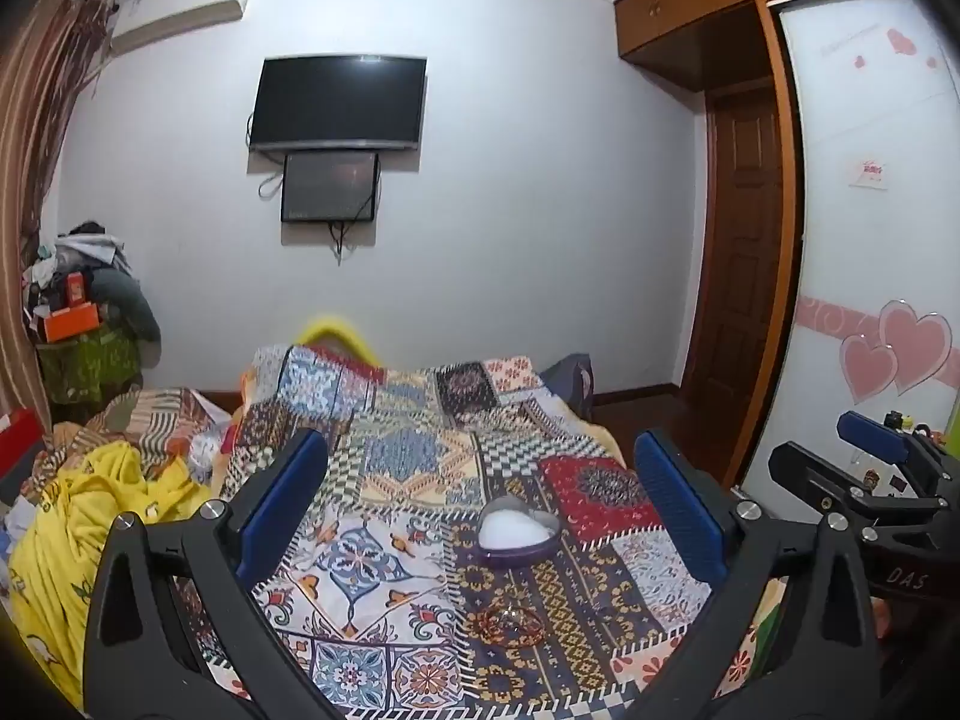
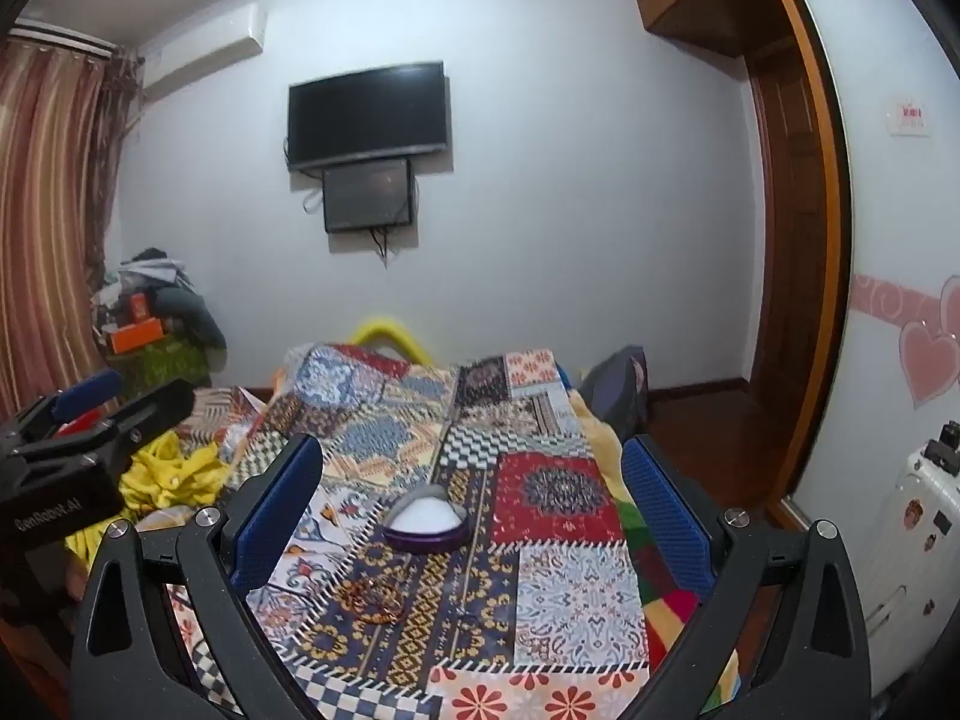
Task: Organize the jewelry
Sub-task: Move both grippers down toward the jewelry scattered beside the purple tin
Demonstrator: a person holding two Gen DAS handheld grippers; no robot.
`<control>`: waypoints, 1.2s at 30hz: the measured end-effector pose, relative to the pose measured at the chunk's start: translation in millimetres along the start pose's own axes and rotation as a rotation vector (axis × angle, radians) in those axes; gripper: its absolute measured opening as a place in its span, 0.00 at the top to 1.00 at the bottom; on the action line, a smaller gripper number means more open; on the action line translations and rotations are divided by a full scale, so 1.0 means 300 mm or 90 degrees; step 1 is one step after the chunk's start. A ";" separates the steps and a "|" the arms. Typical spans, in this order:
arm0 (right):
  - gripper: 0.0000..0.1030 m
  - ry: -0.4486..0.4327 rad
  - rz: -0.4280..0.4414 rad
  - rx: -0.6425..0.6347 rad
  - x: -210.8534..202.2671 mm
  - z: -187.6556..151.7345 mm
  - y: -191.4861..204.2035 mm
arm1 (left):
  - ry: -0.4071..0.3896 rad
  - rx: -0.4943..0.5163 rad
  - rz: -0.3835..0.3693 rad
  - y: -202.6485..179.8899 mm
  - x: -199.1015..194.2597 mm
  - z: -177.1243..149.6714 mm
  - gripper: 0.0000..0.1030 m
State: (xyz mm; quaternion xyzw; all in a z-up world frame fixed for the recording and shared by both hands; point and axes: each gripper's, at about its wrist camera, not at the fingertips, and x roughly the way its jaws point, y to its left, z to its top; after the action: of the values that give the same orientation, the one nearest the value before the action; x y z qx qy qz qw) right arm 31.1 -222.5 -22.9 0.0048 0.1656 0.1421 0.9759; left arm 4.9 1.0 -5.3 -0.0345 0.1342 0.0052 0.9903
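Jewelry's just lying on the bed (image 1: 372, 468): a heart-shaped box (image 1: 519, 534) mid-frame, a bracelet (image 1: 510, 624) right below it. Left hand-held gripper (image 1: 474, 498) and right hand-held gripper (image 2: 471, 504) both hang spread wide, empty. Looks like nothing's started; next, pinch that bracelet.

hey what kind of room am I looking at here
Most likely a home bedroom. A bed with a patchwork bedspread fills the middle, a television hangs on the far wall, and a built-in wardrobe with heart stickers stands at the right.
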 end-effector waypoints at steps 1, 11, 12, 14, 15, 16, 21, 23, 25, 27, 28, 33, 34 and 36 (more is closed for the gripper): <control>0.04 0.010 -0.003 0.001 0.014 -0.006 -0.006 | 0.011 -0.002 0.002 0.002 0.023 -0.015 0.00; 0.06 0.139 -0.017 0.049 0.179 -0.103 -0.107 | 0.145 -0.007 0.023 0.025 0.286 -0.202 0.18; 0.07 0.152 -0.016 0.055 0.194 -0.115 -0.118 | 0.160 -0.009 0.024 0.035 0.306 -0.218 0.20; 0.15 0.175 -0.015 0.063 0.212 -0.132 -0.133 | 0.197 -0.011 0.023 0.046 0.348 -0.254 0.26; 0.17 0.188 -0.016 0.063 0.228 -0.146 -0.139 | 0.211 -0.014 0.021 0.051 0.363 -0.267 0.29; 0.21 0.197 -0.017 0.061 0.242 -0.157 -0.143 | 0.221 -0.019 0.018 0.053 0.381 -0.280 0.31; 0.34 0.249 -0.009 0.040 0.298 -0.218 -0.143 | 0.309 -0.051 -0.008 0.069 0.478 -0.382 0.49; 0.37 0.261 -0.003 0.032 0.317 -0.234 -0.138 | 0.342 -0.061 -0.018 0.069 0.510 -0.420 0.55; 0.39 0.276 0.009 0.024 0.333 -0.252 -0.127 | 0.364 -0.061 -0.026 0.071 0.527 -0.443 0.59; 0.41 0.293 0.024 0.012 0.346 -0.270 -0.113 | 0.378 -0.069 -0.040 0.070 0.536 -0.461 0.59; 0.42 0.299 0.030 0.008 0.357 -0.277 -0.105 | 0.382 -0.070 -0.047 0.065 0.540 -0.470 0.59; 0.47 0.335 0.057 -0.018 0.419 -0.327 -0.062 | 0.408 -0.032 -0.051 0.076 0.561 -0.485 0.59; 0.49 0.340 0.061 -0.020 0.429 -0.335 -0.055 | 0.409 -0.030 -0.056 0.073 0.564 -0.488 0.59; 0.52 0.355 0.068 -0.022 0.453 -0.354 -0.045 | 0.410 -0.028 -0.070 0.059 0.576 -0.493 0.60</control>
State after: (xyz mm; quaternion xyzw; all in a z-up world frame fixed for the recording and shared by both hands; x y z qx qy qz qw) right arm 123.4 -201.6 -167.9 -0.0424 0.4249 0.1922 0.8836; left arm 131.8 8.4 -194.8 -0.0626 0.4384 -0.0567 0.8948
